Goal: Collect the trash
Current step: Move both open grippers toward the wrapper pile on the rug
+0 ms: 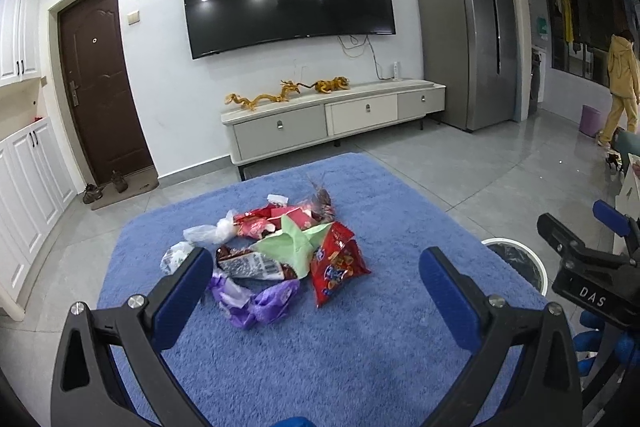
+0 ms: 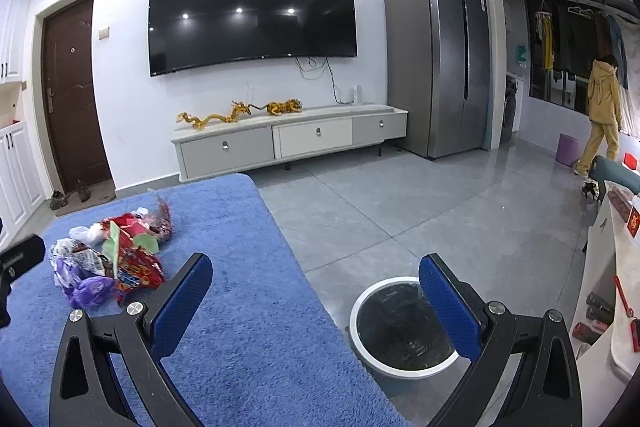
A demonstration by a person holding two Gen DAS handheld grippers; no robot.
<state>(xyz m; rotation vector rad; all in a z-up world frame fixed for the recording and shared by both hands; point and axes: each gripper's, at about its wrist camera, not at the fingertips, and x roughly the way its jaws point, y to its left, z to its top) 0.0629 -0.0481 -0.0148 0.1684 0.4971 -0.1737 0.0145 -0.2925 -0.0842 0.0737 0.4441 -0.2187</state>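
A heap of trash lies on the blue fuzzy cover: a red snack bag, a green paper, a purple plastic bag, a barcode wrapper, a clear plastic bag and red packets. My left gripper is open just short of the heap, holding nothing. My right gripper is open and empty over the cover's right edge. The white-rimmed bin with a black liner stands on the floor below its right finger. The heap is off to its left.
Grey tiled floor stretches ahead to a TV cabinet, a wall TV and a fridge. A person in yellow stands far right by a purple stool. A white shelf with small items is close on the right.
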